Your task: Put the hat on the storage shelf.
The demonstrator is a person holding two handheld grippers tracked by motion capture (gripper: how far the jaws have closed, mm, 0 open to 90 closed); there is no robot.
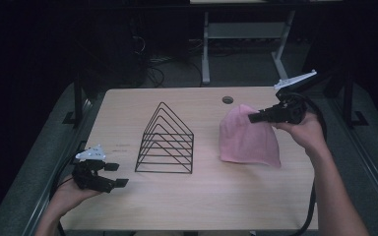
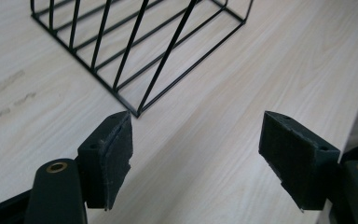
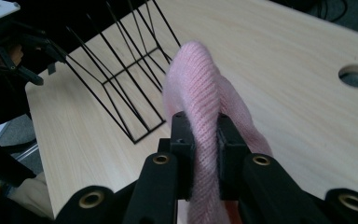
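Two grippers, one per hand. Right gripper: jaws clamped on a fold at the top of the cloth; pinch seen close in the right gripper view, knit squeezed between both pads. Cloth: pink, ribbed knit, soft, lifted at its upper edge into a peak, lower part draped down to the table, right of centre, just below the round hole. Right hand: raised above the table's right edge, wrist bent, forearm entering from bottom right, gripper pointed left.

Left gripper: jaws wide apart, nothing between them, bare wood under them. Held low at the table's near left corner, pointed right toward the rack, near it but apart. Rack: black wire, triangular dividers, standing mid-table, well left of the cloth.
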